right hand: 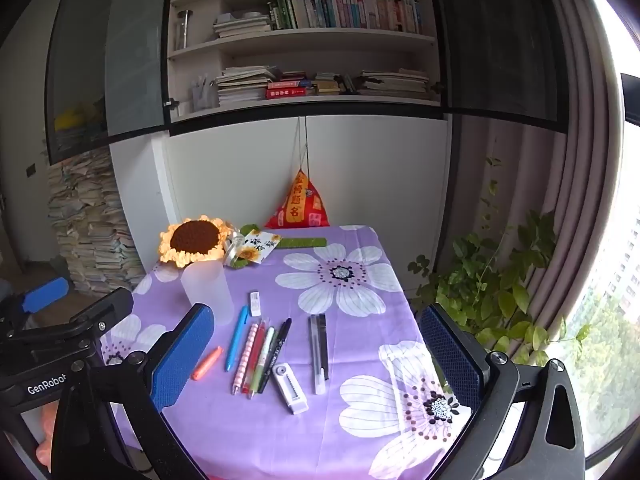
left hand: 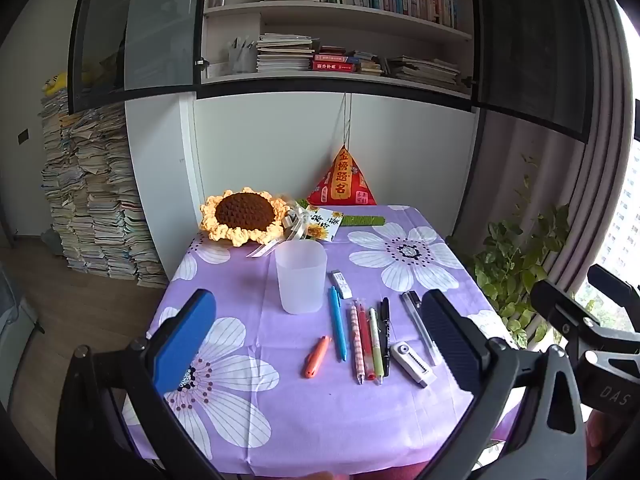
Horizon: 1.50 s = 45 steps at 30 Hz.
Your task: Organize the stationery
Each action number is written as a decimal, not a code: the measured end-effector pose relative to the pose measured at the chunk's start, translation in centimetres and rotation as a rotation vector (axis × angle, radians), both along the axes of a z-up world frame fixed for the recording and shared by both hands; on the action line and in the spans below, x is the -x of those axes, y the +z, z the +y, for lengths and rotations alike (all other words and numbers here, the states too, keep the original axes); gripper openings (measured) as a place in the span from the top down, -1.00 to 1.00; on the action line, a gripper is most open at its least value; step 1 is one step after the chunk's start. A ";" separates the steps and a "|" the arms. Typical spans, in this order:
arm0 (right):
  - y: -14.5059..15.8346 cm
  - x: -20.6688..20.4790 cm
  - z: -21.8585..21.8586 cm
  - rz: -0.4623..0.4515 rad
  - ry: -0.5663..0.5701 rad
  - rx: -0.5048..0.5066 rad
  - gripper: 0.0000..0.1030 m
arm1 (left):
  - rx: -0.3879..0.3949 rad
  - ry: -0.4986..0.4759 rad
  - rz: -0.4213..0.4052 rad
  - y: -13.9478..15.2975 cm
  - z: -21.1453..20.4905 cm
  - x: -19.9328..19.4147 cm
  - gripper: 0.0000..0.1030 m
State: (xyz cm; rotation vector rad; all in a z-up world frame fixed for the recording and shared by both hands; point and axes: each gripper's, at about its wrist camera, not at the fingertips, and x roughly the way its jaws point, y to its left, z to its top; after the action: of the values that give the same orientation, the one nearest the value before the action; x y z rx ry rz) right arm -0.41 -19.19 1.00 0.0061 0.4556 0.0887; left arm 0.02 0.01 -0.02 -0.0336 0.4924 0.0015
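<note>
Both tongs hung above the near edge of the tabletop point(left hand: 304, 432), and nothing had yet gone into the translucent cup point(left hand: 301, 276), so the tidying looked barely begun. The left tongs point(left hand: 320, 344) stood wide apart and held nothing; the right tongs point(right hand: 316, 352) were likewise spread and empty.

All the stationery lay loose on the purple flowered cloth, ahead of and between the blue pads of each pair. Seen from the left tongs, the cup stood farthest forward, slightly left of centre, with a small white eraser point(left hand: 341, 283) just to its right. Nearer lay a blue pen point(left hand: 337, 322), then a tight group of a pink checked pen point(left hand: 356, 342), a red pen point(left hand: 365, 338), a pale green pen point(left hand: 376, 346) and a black marker point(left hand: 385, 332). An orange highlighter point(left hand: 317, 356) sat apart to the left, a white correction tape point(left hand: 412, 363) nearest the tongs, and a silver-black pen point(left hand: 420, 326) close beside the right-hand pad.

Every piece was still to be gathered, presumably into the cup. The crocheted sunflower point(left hand: 244, 216) behind it looked like decoration.
</note>
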 end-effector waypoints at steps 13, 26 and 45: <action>-0.5 -0.3 0.0 0.011 0.000 -0.001 -1.00 | -0.007 -0.009 0.003 -0.1 -0.4 -0.4 -0.98; -1.1 -0.8 0.0 0.022 0.003 -0.005 -1.00 | -0.014 -0.003 0.010 -0.6 -0.3 -0.5 -0.98; -1.4 -1.1 0.1 0.033 0.000 -0.008 -1.00 | -0.018 -0.011 0.021 -1.1 -0.4 -0.5 -0.98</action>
State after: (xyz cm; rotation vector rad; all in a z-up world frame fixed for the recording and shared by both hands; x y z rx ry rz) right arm 0.68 -19.09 -0.38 0.0154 0.4886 0.0902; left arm 0.52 -0.40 -1.08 -0.0131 0.5131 -0.0050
